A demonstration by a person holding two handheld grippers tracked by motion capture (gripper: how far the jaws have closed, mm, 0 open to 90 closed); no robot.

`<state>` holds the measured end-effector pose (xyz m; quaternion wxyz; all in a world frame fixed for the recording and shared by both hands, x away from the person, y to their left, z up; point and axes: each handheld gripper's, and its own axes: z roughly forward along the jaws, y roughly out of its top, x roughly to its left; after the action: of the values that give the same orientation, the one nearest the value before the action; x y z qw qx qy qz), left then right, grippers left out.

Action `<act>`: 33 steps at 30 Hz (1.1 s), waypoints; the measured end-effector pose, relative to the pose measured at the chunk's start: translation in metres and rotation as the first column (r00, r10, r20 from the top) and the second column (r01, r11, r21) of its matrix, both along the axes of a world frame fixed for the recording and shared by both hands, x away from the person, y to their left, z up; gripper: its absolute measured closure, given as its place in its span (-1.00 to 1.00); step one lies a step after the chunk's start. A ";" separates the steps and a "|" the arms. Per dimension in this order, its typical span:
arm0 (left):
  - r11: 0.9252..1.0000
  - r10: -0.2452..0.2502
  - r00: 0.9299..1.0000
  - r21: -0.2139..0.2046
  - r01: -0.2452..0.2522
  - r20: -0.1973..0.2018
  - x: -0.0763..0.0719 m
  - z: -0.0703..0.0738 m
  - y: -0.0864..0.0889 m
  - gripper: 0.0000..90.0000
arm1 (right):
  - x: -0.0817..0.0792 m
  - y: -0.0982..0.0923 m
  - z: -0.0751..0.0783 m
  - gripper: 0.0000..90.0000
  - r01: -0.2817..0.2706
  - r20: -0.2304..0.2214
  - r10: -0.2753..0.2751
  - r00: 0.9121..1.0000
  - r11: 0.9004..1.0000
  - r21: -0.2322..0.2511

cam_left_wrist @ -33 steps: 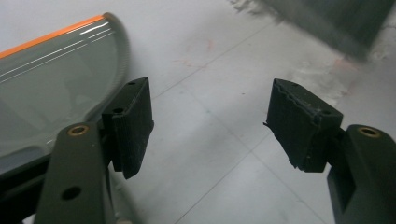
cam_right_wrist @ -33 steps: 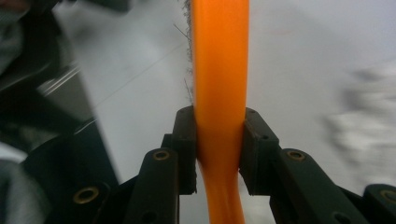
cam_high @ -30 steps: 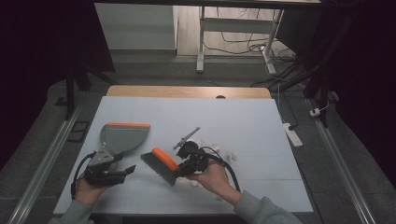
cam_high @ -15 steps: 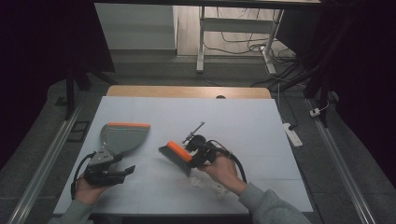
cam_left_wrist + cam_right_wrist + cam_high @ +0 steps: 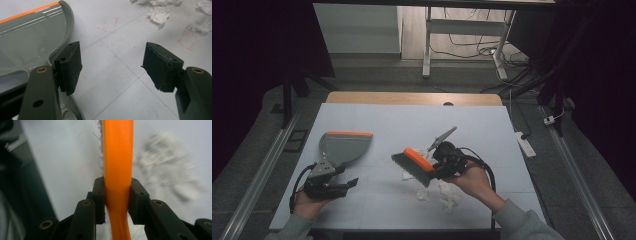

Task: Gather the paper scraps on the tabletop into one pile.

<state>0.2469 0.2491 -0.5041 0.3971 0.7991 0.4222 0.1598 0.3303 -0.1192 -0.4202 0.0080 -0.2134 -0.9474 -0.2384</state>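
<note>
Orange plastic of the hand brush [image 5: 118,157] sits clamped between the right gripper [image 5: 117,195]'s jaws, with torn paper scraps [image 5: 167,170] blurred beyond them. Jaws of the left gripper [image 5: 112,65] stand wide apart, the grey dustpan [image 5: 27,42] just beside one pad.

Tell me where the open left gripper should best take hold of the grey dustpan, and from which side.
Probably the dustpan's short handle stub at its near end, approached from the person's side. The left gripper sits just behind it, jaws open. The pan lies flat with its wide orange lip facing away, offering the jaws little to close on.
</note>
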 end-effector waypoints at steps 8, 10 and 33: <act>1.000 -0.002 1.000 0.001 0.002 -0.002 0.000 0.000 -0.001 -0.29 | -0.021 0.013 -0.029 0.56 -0.162 -0.074 0.153 0.985 0.978 -0.130; 1.000 -0.003 1.000 0.001 0.003 -0.002 0.000 0.000 -0.001 -0.28 | -0.019 0.017 -0.033 0.56 -0.162 -0.051 0.156 0.987 0.974 -0.158; 1.000 -0.008 1.000 0.004 0.008 -0.004 0.001 -0.001 -0.003 -0.28 | 0.007 -0.065 0.013 0.56 0.040 0.102 -0.039 0.994 0.999 -0.001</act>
<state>0.2478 0.2457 -0.5054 0.3951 0.8020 0.4194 0.1575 0.3374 -0.1842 -0.4071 -0.0454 -0.2198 -0.9425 -0.2475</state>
